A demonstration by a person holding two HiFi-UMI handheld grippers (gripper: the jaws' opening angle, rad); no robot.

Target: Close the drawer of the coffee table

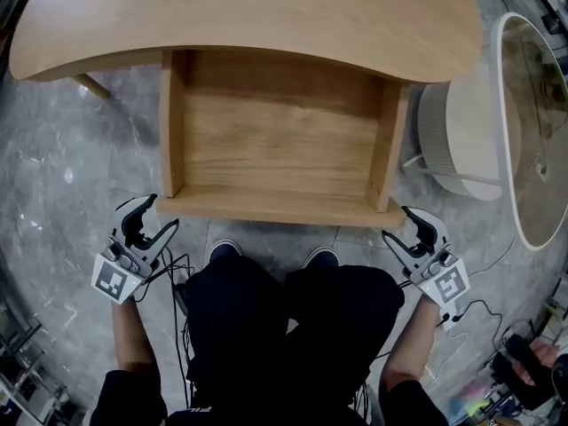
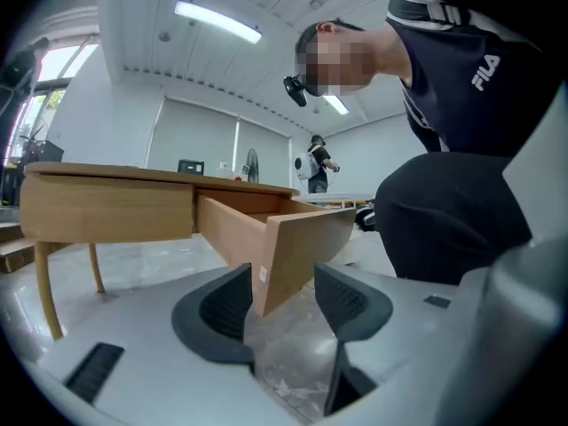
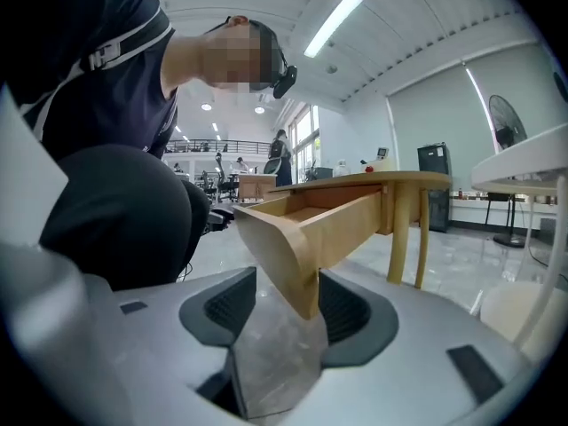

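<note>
At the lower left of the head view, the left claw [image 1: 151, 218] hovers over the grey floor [image 1: 71, 167], just beside the near left corner of the drawer [image 1: 280, 140]. Its jaws stand wide apart and hold nothing. In the left gripper view that corner shows in the gap between the two pads, but I cannot tell that either pad touches the wood.

The drawer fills the middle of the head view. It is pulled well out from under the bench [image 1: 248, 16], whose curved top spans the upper frame. The drawer's long axis runs left to right across the picture. Its front panel faces the lower edge, toward the person's shoes [image 1: 226, 249], and its back end stays tucked under the bench top. It sits level with its open side up.

At the lower right, the right claw [image 1: 404, 226] hangs just beside the near right corner of the drawer. It too is spread wide and grips nothing. In the right gripper view the rounded corner lies in the gap, close to the right-hand pad.

Farther right stands a white ribbed stand [image 1: 453, 131], apart from the bench.
</note>
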